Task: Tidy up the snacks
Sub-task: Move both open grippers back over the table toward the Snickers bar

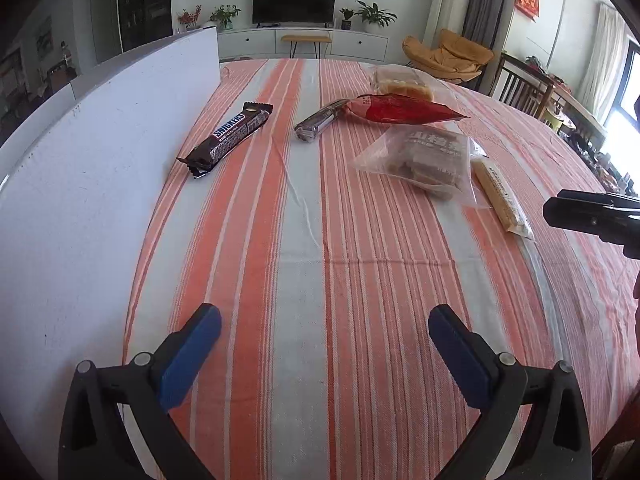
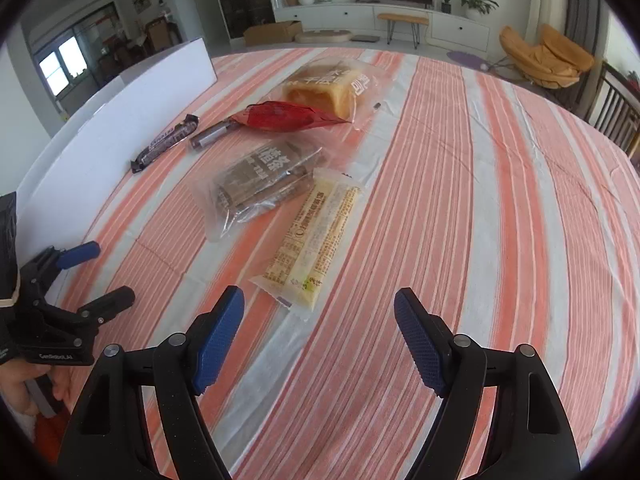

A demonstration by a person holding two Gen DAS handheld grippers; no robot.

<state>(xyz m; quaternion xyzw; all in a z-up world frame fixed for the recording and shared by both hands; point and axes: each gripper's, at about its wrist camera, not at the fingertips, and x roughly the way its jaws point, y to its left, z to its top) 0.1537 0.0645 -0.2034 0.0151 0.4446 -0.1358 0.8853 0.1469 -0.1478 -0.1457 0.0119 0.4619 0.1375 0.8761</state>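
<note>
Through my left wrist camera, the left gripper (image 1: 325, 322) hangs over bare striped tablecloth (image 1: 360, 300) with its jaws spread wide and nothing between them. A white board (image 1: 92, 152) stands upright along the cloth's left edge. Beside it lies the Snickers bar (image 1: 228, 138), then a small dark-wrapped bar (image 1: 318, 122) touching the tip of a red packet (image 1: 404, 111). Behind the red packet sits a bagged cake (image 1: 404, 82). Nearer me is a clear bag of brown bars (image 1: 428, 158), and just right of it a long pale yellow packet (image 1: 500, 198). A black part, probably my right gripper, juts in at the right edge; too little shows to be sure.

Through my right wrist camera, the right gripper (image 2: 319, 314) is wide apart and empty, hovering over the cloth. The pale yellow packet (image 2: 316, 240) lies just ahead, its near end pointing between the fingers, untouched. The clear bag (image 2: 260, 186) overlaps its far left side. Nothing blocks the way to it. My left gripper (image 2: 108, 272) shows at the left, spread open, with a hand (image 2: 24, 388) beneath.
</note>
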